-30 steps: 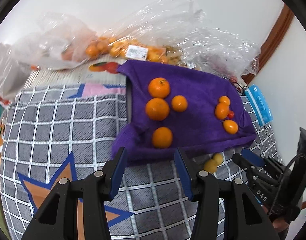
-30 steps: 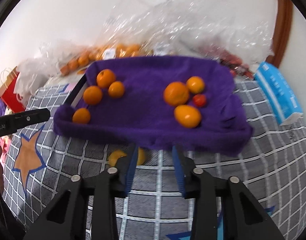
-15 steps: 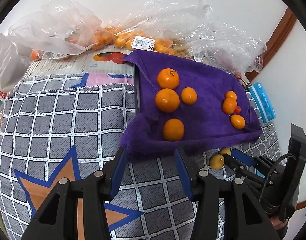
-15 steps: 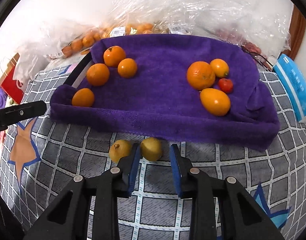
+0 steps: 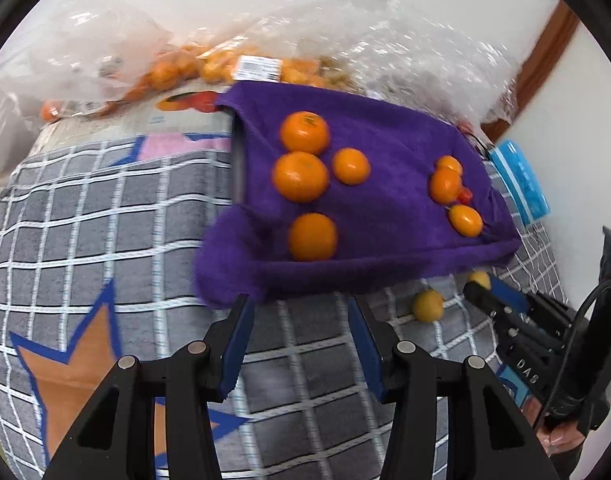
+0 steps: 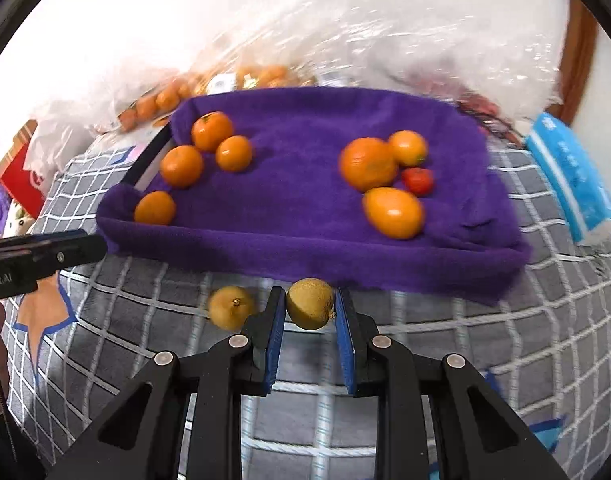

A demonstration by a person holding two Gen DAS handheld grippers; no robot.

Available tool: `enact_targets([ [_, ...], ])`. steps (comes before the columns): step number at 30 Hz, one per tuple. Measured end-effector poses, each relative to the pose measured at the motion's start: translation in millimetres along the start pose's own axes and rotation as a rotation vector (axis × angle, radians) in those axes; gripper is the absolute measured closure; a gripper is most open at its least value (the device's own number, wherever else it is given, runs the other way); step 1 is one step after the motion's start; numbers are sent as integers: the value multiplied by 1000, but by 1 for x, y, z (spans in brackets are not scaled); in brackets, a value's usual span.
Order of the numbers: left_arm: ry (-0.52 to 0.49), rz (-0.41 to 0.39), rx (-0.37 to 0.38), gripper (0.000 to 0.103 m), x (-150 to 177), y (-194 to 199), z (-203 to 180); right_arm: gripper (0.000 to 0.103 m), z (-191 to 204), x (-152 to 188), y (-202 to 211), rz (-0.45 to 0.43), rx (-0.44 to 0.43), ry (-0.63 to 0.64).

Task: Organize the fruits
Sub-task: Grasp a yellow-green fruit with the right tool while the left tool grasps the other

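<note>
A purple towel (image 6: 305, 208) covers a tray and holds several oranges (image 6: 181, 166), a larger orange (image 6: 367, 164) and a small red tomato (image 6: 417, 181). Two yellow-brown fruits lie on the checked cloth in front of it. My right gripper (image 6: 310, 308) has its jaws around the right-hand yellow fruit (image 6: 310, 309), the pads at its sides; it is not clearly clamped. The other yellow fruit (image 6: 230, 307) lies just left of it. My left gripper (image 5: 299, 332) is open and empty, just before the towel's near left corner (image 5: 225, 268). Both yellow fruits (image 5: 427, 305) show in the left wrist view, beside my right gripper's fingers (image 5: 505, 312).
Clear plastic bags of oranges (image 5: 209, 68) lie behind the towel against the wall. A blue packet (image 6: 569, 176) lies to the right of the towel. A red bag (image 6: 21, 184) stands at the far left. The grey checked cloth (image 5: 85, 208) with an orange star covers the surface.
My right gripper has moved forward and down, bringing the right-hand yellow fruit between its jaws. My left gripper has moved closer to the towel's near left corner.
</note>
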State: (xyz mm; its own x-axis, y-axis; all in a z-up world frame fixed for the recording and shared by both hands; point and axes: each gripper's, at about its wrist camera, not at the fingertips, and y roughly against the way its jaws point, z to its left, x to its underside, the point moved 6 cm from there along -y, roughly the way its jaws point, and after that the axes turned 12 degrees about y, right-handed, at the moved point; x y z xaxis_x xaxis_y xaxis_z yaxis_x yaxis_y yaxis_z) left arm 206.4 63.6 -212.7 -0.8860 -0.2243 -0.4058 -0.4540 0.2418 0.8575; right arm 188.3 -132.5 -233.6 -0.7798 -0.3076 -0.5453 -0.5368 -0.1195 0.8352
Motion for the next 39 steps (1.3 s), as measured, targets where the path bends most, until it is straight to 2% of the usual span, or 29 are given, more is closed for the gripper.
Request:
enact_targets([
  [14, -107, 70, 51, 57, 26, -31, -77, 78, -67, 29, 27, -16, 102, -72],
  [25, -145, 115, 12, 57, 34, -57, -98, 78, -87, 38, 28, -20, 105, -109],
  [28, -163, 107, -14, 63, 35, -60, -102, 78, -90, 40, 29, -18, 102, -111],
  [31, -163, 105, -25, 78, 36, -61, -103, 78, -90, 39, 29, -20, 98, -113],
  [39, -137, 99, -14, 78, 40, -48, -90, 78, -79, 33, 33, -31, 84, -99],
])
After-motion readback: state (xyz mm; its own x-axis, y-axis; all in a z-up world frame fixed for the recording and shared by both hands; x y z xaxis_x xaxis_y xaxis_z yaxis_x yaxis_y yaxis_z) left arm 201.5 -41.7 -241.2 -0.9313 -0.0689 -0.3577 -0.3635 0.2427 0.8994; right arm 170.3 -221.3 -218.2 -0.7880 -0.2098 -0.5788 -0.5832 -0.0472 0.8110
